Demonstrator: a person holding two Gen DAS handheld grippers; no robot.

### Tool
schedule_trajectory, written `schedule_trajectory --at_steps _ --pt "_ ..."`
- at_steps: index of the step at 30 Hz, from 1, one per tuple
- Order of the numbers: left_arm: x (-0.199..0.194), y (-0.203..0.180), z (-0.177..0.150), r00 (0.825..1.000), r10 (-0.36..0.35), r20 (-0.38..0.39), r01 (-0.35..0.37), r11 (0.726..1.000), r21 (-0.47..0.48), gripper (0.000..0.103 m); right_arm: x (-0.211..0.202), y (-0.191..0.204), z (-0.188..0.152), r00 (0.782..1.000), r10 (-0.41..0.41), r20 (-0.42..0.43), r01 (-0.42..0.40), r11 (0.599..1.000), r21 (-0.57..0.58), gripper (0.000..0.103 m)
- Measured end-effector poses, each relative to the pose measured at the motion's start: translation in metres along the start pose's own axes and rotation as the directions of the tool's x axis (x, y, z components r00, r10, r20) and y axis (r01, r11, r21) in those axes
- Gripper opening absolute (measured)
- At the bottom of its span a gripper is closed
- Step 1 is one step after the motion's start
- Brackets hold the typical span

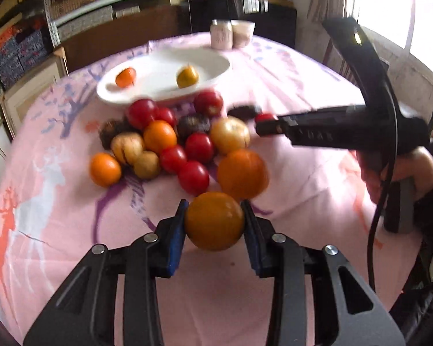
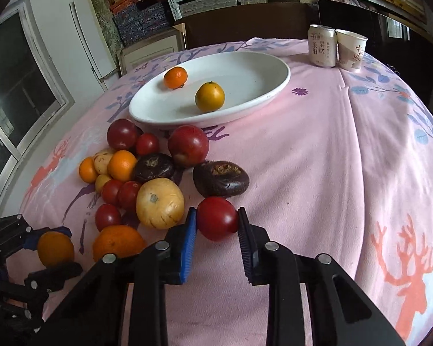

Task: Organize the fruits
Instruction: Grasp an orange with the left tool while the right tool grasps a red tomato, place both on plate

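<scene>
My left gripper [image 1: 215,216] is shut on an orange [image 1: 214,221] above the pink cloth, at the near edge of the fruit pile [image 1: 170,141]; it also shows in the right wrist view [image 2: 47,246]. My right gripper [image 2: 216,216] is shut on a red tomato [image 2: 216,218], just right of the pile [image 2: 147,173]. A white oval plate [image 2: 274,86] behind the pile holds a small orange [image 2: 175,77] and a yellow-orange fruit [image 2: 210,97]; the plate also shows in the left wrist view [image 1: 216,63].
A drink can [image 2: 322,45] and a paper cup [image 2: 351,49] stand at the table's far right. A dark brown fruit [image 2: 220,178] lies just ahead of my right gripper. Shelves and boxes stand behind the table.
</scene>
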State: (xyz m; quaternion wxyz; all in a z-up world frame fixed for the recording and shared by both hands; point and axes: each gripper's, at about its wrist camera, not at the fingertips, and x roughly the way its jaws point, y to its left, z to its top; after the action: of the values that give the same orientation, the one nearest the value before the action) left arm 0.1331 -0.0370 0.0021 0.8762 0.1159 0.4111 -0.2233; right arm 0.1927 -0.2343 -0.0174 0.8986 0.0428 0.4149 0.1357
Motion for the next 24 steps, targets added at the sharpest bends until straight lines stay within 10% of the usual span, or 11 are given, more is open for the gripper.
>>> schedule_trajectory --at_steps 10,16,24 --pt "0.009 0.050 0.073 0.989 0.111 0.093 -0.100 0.987 -0.123 0.036 -0.040 -0.015 0.047 0.987 -0.021 0.159 0.023 1.000 -0.011 0.028" --pt "0.056 0.090 0.129 0.968 0.240 0.079 -0.216 0.948 -0.232 0.036 -0.001 -0.017 0.102 0.985 -0.030 0.169 0.034 0.999 -0.021 0.028" --pt "0.109 0.121 0.159 0.974 0.223 0.036 -0.205 0.938 -0.281 0.037 0.055 -0.014 0.136 0.991 -0.054 0.120 0.062 0.996 -0.067 0.036"
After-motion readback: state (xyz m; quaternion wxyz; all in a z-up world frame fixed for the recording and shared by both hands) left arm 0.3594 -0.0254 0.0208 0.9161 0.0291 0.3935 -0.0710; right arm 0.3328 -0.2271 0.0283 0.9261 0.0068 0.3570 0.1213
